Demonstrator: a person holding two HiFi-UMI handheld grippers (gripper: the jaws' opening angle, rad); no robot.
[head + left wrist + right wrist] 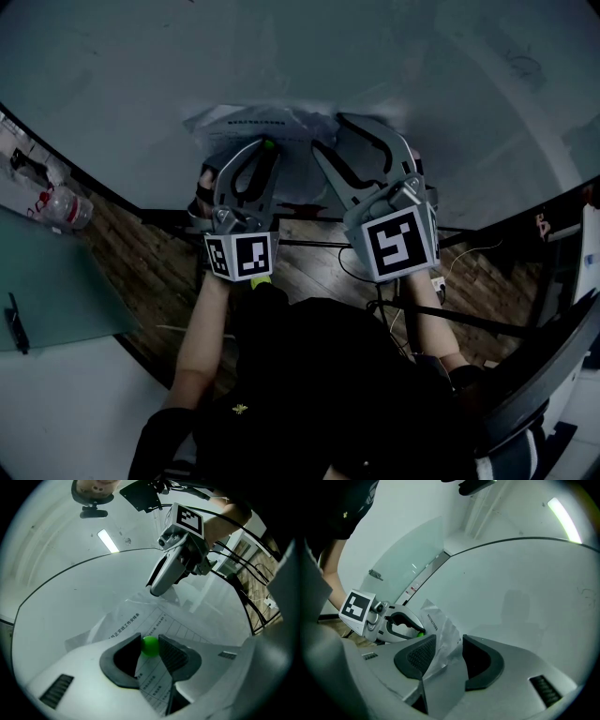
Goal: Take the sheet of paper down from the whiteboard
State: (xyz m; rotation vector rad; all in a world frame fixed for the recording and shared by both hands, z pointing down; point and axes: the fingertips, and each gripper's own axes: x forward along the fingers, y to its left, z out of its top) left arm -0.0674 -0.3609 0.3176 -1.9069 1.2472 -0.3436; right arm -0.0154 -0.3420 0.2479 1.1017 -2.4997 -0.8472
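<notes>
We press both claws to the lower part of the whiteboard, where the printed sheet of paper lies rumpled against the surface, just above the board's bottom edge. Our left claw is closed tight on a small green ball that sits on the sheet, one pad on each side of it. Just beside it, our right claw stands partly open, with a crumpled fold of the sheet rising between its two pads and brushing one of them, not clamped.
</notes>
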